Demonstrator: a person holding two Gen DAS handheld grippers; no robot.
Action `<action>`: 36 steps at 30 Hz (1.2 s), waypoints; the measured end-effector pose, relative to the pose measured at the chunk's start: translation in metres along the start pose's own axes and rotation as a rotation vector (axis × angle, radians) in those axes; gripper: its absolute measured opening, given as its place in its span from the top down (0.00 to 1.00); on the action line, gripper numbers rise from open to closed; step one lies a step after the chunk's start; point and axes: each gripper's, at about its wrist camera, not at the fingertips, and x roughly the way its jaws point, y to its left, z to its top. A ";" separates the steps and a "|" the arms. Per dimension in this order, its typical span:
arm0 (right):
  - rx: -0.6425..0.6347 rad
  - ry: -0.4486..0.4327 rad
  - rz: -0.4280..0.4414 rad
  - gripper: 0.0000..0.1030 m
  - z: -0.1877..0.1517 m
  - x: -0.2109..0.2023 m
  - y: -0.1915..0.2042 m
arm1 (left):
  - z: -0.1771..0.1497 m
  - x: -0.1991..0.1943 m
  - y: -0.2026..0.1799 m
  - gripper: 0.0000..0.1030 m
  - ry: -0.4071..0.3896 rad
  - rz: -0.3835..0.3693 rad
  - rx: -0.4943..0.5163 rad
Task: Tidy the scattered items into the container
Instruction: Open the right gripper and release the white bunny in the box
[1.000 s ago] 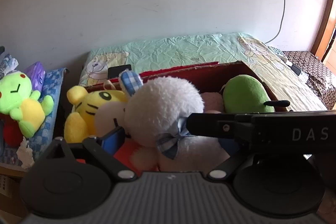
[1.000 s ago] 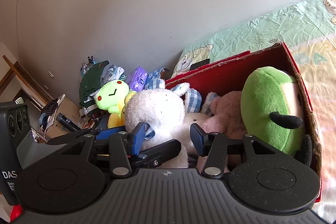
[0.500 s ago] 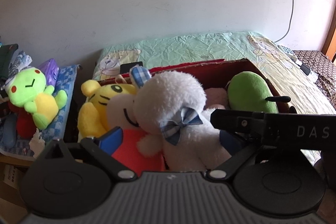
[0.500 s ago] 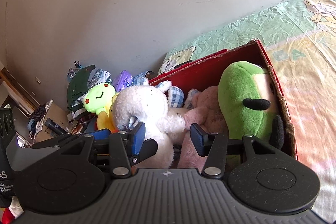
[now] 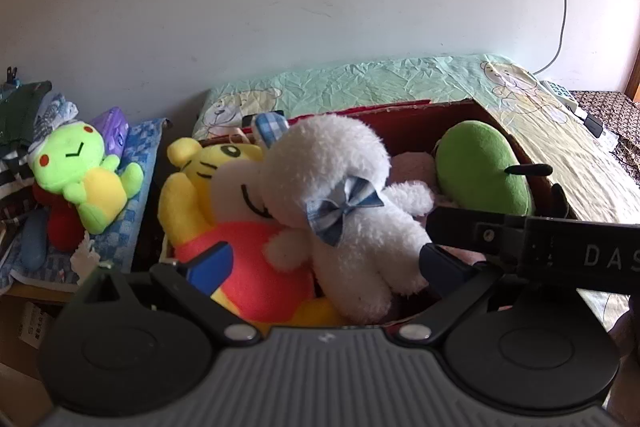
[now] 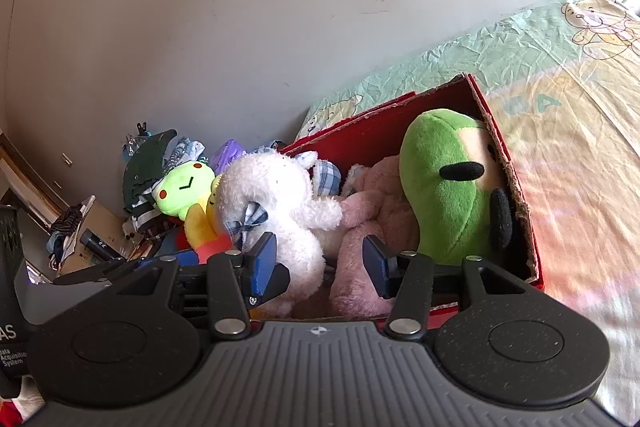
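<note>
A red cardboard box (image 5: 416,123) (image 6: 372,135) on the bed holds several plush toys: a white fluffy toy with a blue bow (image 5: 352,203) (image 6: 272,203) on top, a yellow tiger in a red shirt (image 5: 208,187), a pink plush (image 6: 372,203) and a green plush (image 5: 480,167) (image 6: 444,183). My left gripper (image 5: 324,267) is open and empty, just in front of the white toy. My right gripper (image 6: 320,259) is open and empty, at the near edge of the box; it crosses the left wrist view (image 5: 520,239).
A lime-green frog plush (image 5: 80,175) (image 6: 180,187) sits on a blue checked cloth (image 5: 136,155) on a side table left of the box, with clothes and clutter (image 6: 152,163). The bed sheet (image 6: 560,147) extends right. The wall is behind.
Both grippers have drawn back and up from the box. The white toy, earlier close between the fingers, now lies free on top of the pile.
</note>
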 end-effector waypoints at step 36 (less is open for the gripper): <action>-0.183 0.014 -0.412 0.27 0.012 -0.018 0.041 | -0.001 -0.024 0.014 0.00 0.068 0.262 -0.094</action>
